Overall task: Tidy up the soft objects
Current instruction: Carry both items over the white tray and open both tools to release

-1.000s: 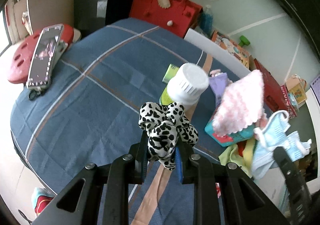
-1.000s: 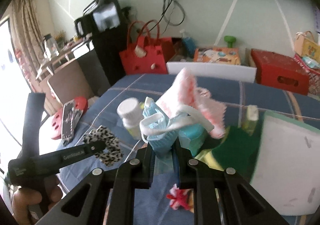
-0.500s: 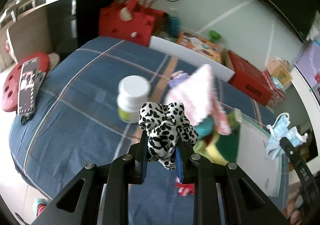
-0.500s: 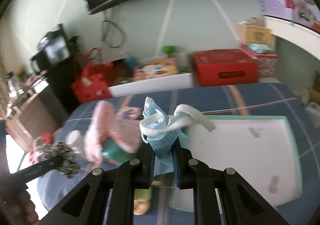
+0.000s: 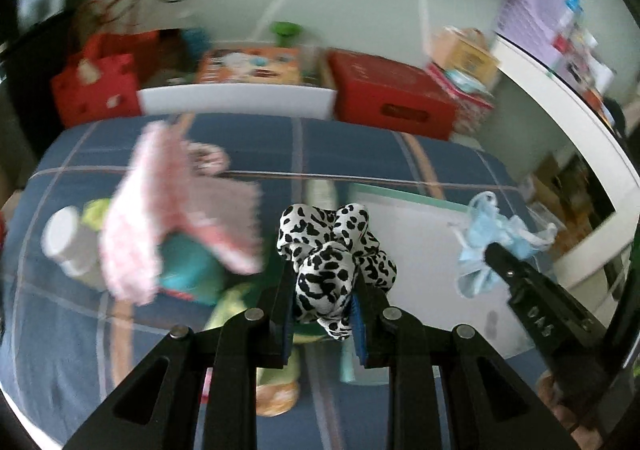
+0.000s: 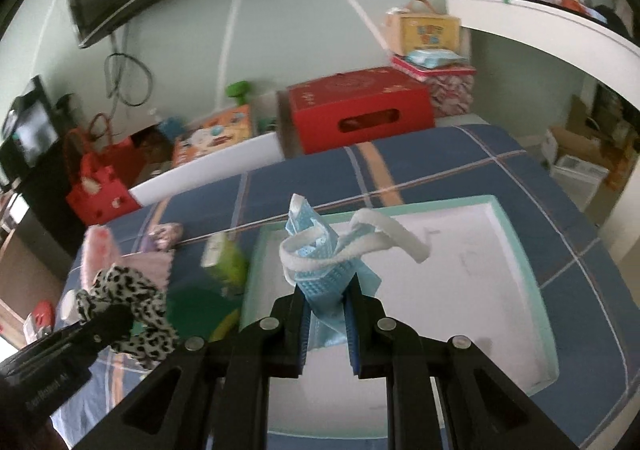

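Observation:
My left gripper point(image 5: 325, 290) is shut on a black-and-white spotted scrunchie point(image 5: 332, 250), held above the blue checked cloth beside the pale tray point(image 5: 420, 234). My right gripper point(image 6: 327, 312) is shut on a light blue face mask point(image 6: 324, 262) whose white ear loops stick up, and it hangs over the white tray with a green rim point(image 6: 496, 262). In the left wrist view the mask point(image 5: 492, 238) and the right gripper point(image 5: 496, 254) show at the right. In the right wrist view the scrunchie point(image 6: 128, 302) shows at the lower left.
A pink fluffy cloth point(image 5: 160, 210), a teal box point(image 5: 188, 270), a white-capped bottle point(image 5: 68, 238) and a green pack point(image 6: 224, 262) lie left of the tray. Red box point(image 6: 360, 106), red bag point(image 6: 100, 186) and a white board point(image 5: 236, 100) stand behind the table.
Both grippers swung to the right with their loads, away from the pile of objects. The right one now hangs over the tray and the left one has come to its left edge.

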Tool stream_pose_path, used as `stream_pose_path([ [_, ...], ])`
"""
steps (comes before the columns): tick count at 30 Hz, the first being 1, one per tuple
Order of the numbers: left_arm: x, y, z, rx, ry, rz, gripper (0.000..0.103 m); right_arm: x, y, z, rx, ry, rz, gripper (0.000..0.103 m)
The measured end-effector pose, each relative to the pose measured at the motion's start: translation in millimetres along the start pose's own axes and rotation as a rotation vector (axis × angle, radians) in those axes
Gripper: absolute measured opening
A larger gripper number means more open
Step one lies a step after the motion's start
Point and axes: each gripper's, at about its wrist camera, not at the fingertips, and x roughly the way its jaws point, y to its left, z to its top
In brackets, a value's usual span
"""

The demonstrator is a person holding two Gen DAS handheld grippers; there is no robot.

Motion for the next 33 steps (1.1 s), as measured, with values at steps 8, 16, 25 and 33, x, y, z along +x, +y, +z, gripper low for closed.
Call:
stream_pose_path([
  [8, 43.8, -52.4, 6.0, 0.122, 0.044, -0.072, 0.025, 13.8, -43.5, 3.2, 0.074, 0.019, -0.12, 0.017],
  [16, 96.0, -80.9, 6.9, 0.184, 0.087, -0.106, 0.025, 38.0, -70.7, -0.5, 0.134, 0.069, -0.155, 0.017],
  [25, 114.2, -80.0, -2.8, 0.176, 0.132, -0.097, 0.055, 47.6, -79.1, -5.9, 0.159, 0.118, -0.198, 0.068],
  [33, 84.2, -53.4, 5.1, 0.092, 0.065, -0.061, 0.086, 40.5, -77.0, -6.2, 0.151, 0.129, -0.214, 0.087],
])
